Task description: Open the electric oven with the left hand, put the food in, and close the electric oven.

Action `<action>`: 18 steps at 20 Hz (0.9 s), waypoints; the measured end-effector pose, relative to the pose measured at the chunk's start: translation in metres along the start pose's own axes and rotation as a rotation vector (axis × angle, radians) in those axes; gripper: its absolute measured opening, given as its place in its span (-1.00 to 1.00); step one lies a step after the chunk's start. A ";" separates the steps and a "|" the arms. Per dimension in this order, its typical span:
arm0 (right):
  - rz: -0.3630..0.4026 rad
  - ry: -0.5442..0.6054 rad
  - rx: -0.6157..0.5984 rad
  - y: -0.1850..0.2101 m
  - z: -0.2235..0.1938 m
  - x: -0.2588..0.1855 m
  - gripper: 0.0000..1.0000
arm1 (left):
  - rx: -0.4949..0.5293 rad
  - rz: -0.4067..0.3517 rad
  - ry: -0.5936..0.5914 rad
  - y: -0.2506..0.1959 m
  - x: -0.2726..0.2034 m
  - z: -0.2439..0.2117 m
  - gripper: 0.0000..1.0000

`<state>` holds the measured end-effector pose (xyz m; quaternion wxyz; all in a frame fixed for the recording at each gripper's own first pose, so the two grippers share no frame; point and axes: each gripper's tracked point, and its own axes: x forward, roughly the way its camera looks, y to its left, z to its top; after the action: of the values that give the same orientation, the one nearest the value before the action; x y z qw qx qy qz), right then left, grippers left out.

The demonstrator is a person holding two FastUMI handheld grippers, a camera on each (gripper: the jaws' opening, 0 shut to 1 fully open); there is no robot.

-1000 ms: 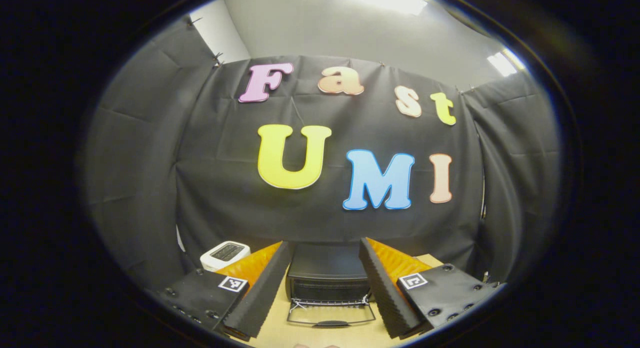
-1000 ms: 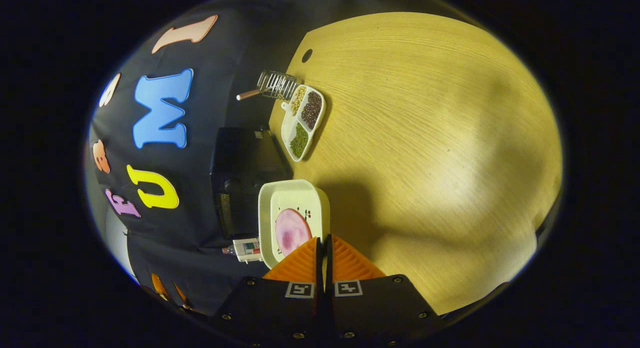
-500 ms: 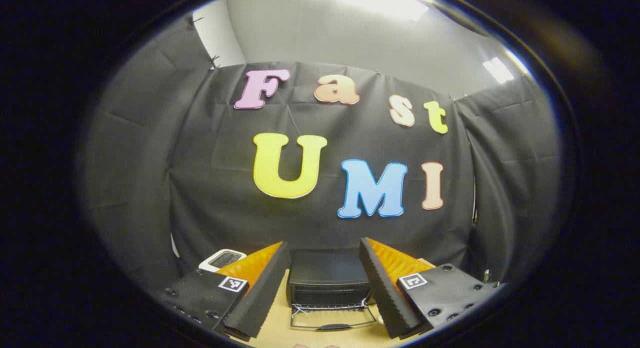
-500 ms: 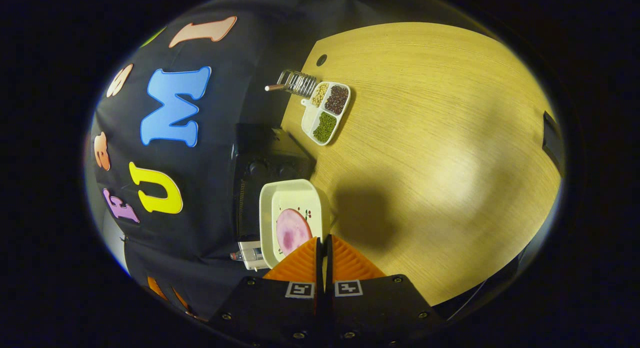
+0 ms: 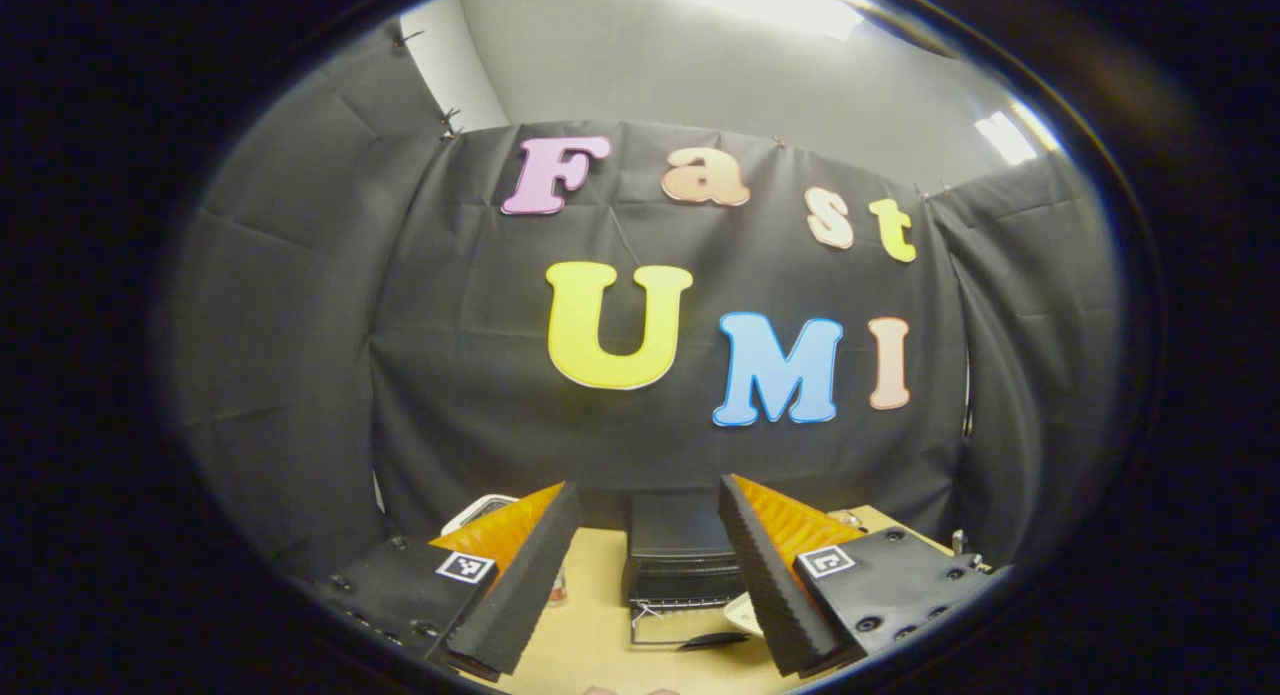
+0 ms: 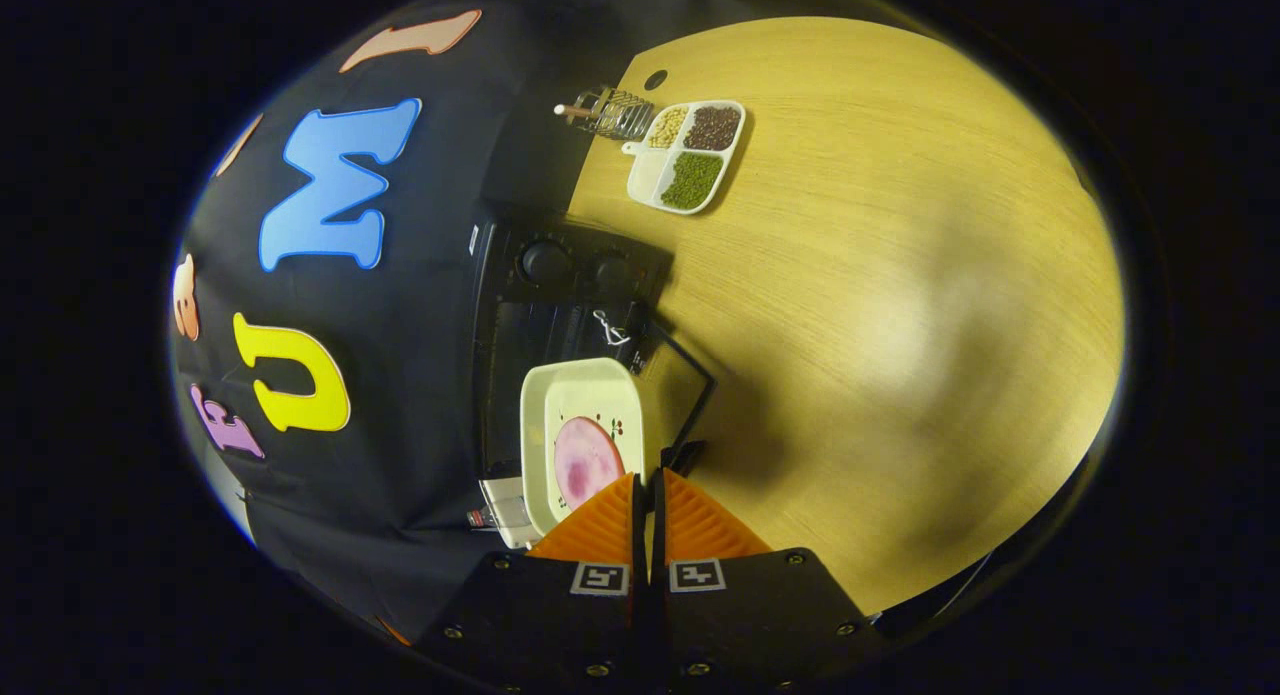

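Oven (image 6: 560,315), black and with its glass door (image 6: 680,385) already dropped flat onto the wooden table (image 6: 900,275), sits against the booth's cloth wall, knobs (image 6: 547,262) showing at one end of its front. Held just in front of its mouth is the white square dish (image 6: 585,425) carrying a pink round slice of food (image 6: 583,460); the right gripper (image 6: 650,490) has its fingers pressed together on the dish's near rim, carrying it above the lowered door. A second ago this view showed the oven from above and behind, with its front hidden; now the right hand has swung round so that the control panel, the open cavity and the door frame all face the camera, which suggests the dish is being lined up for insertion. In the left gripper view the oven (image 5: 682,555) has slid rightward between the fingers since then, and the dish's pale edge (image 5: 745,615) has appeared beside the door. The left gripper (image 5: 648,565) hangs back with its jaws spread wide, holding nothing. Farther along the table stand a divided tray of beans (image 6: 690,150) and a small wire rack (image 6: 612,115), well clear of the work. Opening looks done; loading and closing remain.
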<state>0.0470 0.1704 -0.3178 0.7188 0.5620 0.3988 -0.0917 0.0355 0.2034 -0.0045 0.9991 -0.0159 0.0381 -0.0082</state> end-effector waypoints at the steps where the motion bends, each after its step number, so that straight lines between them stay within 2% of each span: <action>1: -0.005 -0.012 0.007 0.007 -0.001 0.011 -0.99 | -0.003 0.005 -0.009 0.004 -0.002 0.002 0.89; 4: -0.021 -0.061 0.040 0.024 -0.001 0.039 -0.99 | -0.004 0.018 -0.010 0.019 -0.003 0.004 0.89; 5: -0.026 -0.080 0.049 0.028 0.004 0.050 -0.99 | -0.005 0.018 -0.006 0.022 -0.002 0.002 0.96; 7: -0.042 -0.122 0.061 0.033 0.014 0.073 -0.98 | -0.016 0.007 0.004 0.026 0.002 0.001 0.89; 8: -0.050 -0.135 0.061 0.035 0.016 0.081 -0.99 | -0.014 0.016 -0.001 0.031 0.004 0.003 0.97; 9: -0.054 -0.154 0.078 0.036 0.016 0.088 -0.98 | -0.016 0.026 0.000 0.036 0.004 0.003 0.89; 10: -0.066 -0.169 0.102 0.037 0.015 0.096 -0.99 | -0.024 0.027 0.010 0.037 0.005 0.002 0.89; 11: -0.066 -0.188 0.135 0.038 0.016 0.106 -0.99 | -0.029 0.030 0.016 0.040 0.004 0.000 0.89; 12: -0.065 -0.203 0.171 0.040 0.016 0.115 -0.99 | -0.030 0.036 0.018 0.044 0.003 0.000 0.97; 14: -0.050 -0.240 0.218 0.051 0.015 0.131 -0.98 | -0.037 0.045 0.027 0.048 0.001 -0.002 0.89; 17: -0.042 -0.277 0.236 0.066 0.011 0.154 -0.99 | -0.041 0.073 0.046 0.061 -0.004 -0.010 0.89; 18: -0.035 -0.289 0.248 0.071 0.012 0.162 -0.98 | -0.047 0.084 0.050 0.065 -0.004 -0.011 0.97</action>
<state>0.2017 0.2361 -0.3747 0.6923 0.6202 0.2866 -0.2323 0.0314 0.2683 -0.0172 0.9967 -0.0376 0.0636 0.0344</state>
